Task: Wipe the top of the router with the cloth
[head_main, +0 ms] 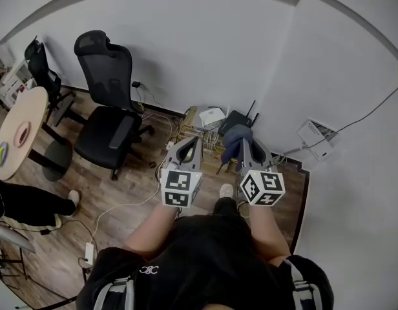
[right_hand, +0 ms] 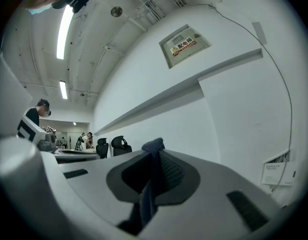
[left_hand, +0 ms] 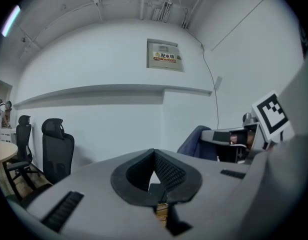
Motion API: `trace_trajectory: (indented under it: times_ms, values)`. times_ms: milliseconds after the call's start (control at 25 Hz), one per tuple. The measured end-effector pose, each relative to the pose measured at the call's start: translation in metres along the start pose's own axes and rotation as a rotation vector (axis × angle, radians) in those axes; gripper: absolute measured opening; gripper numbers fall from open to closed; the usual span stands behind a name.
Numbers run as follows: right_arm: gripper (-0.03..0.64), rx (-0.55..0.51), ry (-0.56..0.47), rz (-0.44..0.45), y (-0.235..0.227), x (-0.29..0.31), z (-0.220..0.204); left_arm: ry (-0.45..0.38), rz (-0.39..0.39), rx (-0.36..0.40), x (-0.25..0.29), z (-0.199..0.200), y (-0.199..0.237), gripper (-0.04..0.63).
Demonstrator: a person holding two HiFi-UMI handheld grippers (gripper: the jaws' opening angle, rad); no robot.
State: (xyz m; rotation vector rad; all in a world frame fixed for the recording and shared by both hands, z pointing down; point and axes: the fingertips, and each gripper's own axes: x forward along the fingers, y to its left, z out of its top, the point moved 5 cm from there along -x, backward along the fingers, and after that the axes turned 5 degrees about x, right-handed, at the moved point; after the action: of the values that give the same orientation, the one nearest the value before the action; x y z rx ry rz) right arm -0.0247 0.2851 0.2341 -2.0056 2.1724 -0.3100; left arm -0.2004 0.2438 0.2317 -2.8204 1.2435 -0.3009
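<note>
Where two white walls (head_main: 205, 44) meet in a corner, a wood floor (head_main: 121, 192) runs up to them, crossed by loose white cables (head_main: 131, 205). High on the wall hangs a grey panel box (left_hand: 164, 55) with a yellow and red label, and a long ledge (left_hand: 109, 90) runs below it. Two black office chairs (head_main: 108, 108) stand on the floor at the left, near a round pale table (head_main: 21, 131) with small coloured things lying on it. A small white box (head_main: 317, 139) is fixed low on the right-hand wall, with a cable leading up from it.

The person stands facing the corner with both grippers held out in front, side by side and close together. The left gripper (head_main: 194, 142) has its jaws pressed together with nothing between them. The right gripper (head_main: 245, 146) is clenched on the blue cloth (head_main: 236, 136), which bunches above its tips and hangs down between the pads (right_hand: 166, 170).

Beyond both grippers, low against the wall, sits the black router (head_main: 234, 118) with antennas upright, just beside a white device (head_main: 212, 115). The cloth is apart from the router.
</note>
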Motion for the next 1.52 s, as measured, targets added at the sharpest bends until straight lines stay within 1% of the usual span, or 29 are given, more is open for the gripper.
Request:
trace_trajectory:
  times_ms: [160, 360, 560, 880, 1040, 1160, 1320, 1520]
  values:
    - [0.005, 0.030, 0.000, -0.006, -0.030, 0.028, -0.002, 0.027, -0.015, -0.009, 0.042, -0.004, -0.001, -0.006]
    - [0.005, 0.071, 0.014, -0.034, -0.071, 0.060, -0.009, 0.059, -0.042, 0.013, 0.094, -0.008, -0.004, -0.006]
    - [0.006, 0.066, 0.051, -0.030, -0.107, 0.095, -0.001, 0.087, -0.037, -0.010, 0.142, 0.001, -0.004, -0.006]
    - [0.005, 0.057, 0.094, 0.011, -0.170, 0.165, 0.022, 0.116, 0.017, -0.048, 0.218, 0.012, 0.000, -0.006]
    - [0.006, 0.063, 0.129, 0.040, -0.197, 0.194, 0.024, 0.141, 0.053, -0.069, 0.255, 0.013, 0.001, -0.006]
    - [0.005, 0.070, 0.161, 0.075, -0.216, 0.215, 0.018, 0.161, 0.076, -0.086, 0.277, 0.010, 0.000, -0.006]
    - [0.006, 0.102, 0.214, 0.097, -0.238, 0.239, 0.001, 0.208, 0.093, -0.083, 0.291, -0.004, -0.001, -0.006]
    - [0.006, 0.182, 0.267, 0.106, -0.251, 0.268, -0.024, 0.275, 0.126, -0.136, 0.305, -0.033, 0.020, -0.006]
